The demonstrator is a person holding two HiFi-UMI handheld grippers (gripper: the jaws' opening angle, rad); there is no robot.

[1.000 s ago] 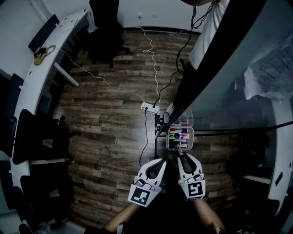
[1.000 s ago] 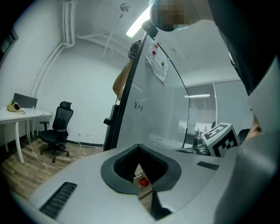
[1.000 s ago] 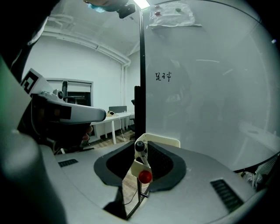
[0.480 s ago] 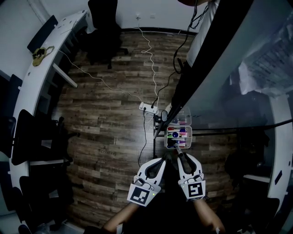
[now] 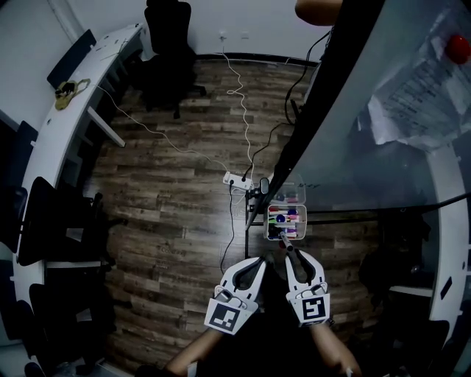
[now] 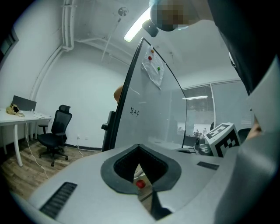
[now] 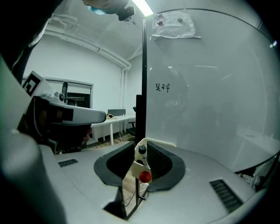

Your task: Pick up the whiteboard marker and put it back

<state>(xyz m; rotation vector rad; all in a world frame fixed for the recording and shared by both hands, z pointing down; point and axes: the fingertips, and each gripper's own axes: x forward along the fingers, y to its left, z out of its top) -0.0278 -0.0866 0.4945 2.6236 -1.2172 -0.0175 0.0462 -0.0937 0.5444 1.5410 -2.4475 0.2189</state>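
Note:
My right gripper (image 5: 291,254) is shut on the whiteboard marker (image 5: 286,244), a slim dark stick that points at the clear marker tray (image 5: 307,221) just ahead. In the right gripper view the marker (image 7: 141,158) shows as a white body with a black end between the closed jaws of that gripper (image 7: 139,177); a red blob sits low in front of it. The tray holds several coloured markers and hangs at the foot of the whiteboard (image 5: 368,132). My left gripper (image 5: 253,267) is beside the right one, shut and empty (image 6: 140,177); a red spot shows through its slit.
The big whiteboard (image 7: 210,109) on its black stand fills the right side. A power strip (image 5: 237,178) and cables lie on the wood floor ahead. A black office chair (image 5: 165,44) and a long white desk (image 5: 66,125) stand to the left. A person's arm (image 5: 320,7) shows at the top.
The head view has tilted up a little, so more of the whiteboard shows. Both grippers keep their place in front of the tray, and the marker stays in the right one.

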